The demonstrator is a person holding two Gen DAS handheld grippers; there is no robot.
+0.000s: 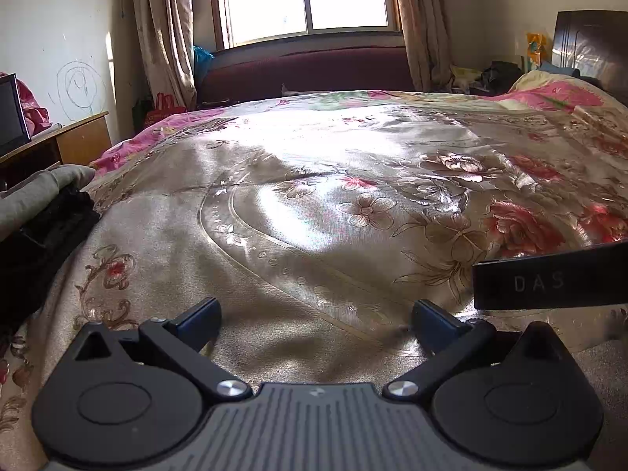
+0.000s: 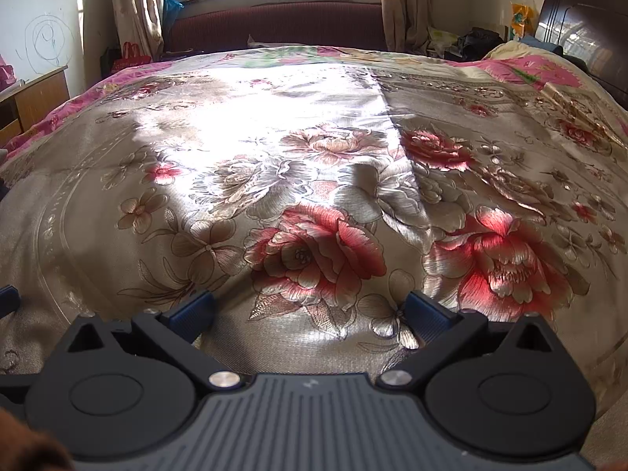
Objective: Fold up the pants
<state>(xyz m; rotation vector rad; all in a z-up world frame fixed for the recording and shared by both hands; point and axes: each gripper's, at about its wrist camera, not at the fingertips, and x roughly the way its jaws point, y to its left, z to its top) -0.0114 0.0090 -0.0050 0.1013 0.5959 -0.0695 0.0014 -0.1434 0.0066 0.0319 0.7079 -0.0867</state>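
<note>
Glossy satin, gold-beige with red and pink peonies, covers the bed as a bedspread [image 2: 314,149], lightly creased and sunlit. Both the left gripper [image 1: 316,320] and right gripper [image 2: 308,312] hover over it, jaws wide apart, holding nothing. Grey and black garments [image 1: 43,204], possibly the pants, lie heaped at the bed's left edge. A wooden desk [image 1: 78,139] stands beyond them.

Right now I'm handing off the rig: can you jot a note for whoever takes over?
Left gripper: open, empty, above the bedspread.
Right gripper: open, empty, also over the bedspread.
Clothes: a gray and black pile lies at the bed's left edge, seen only from the left wrist; whether it is the pants is unclear.
Done: nothing laid out or folded in view.
Left: fetch the pants, spread them, fold.
</note>
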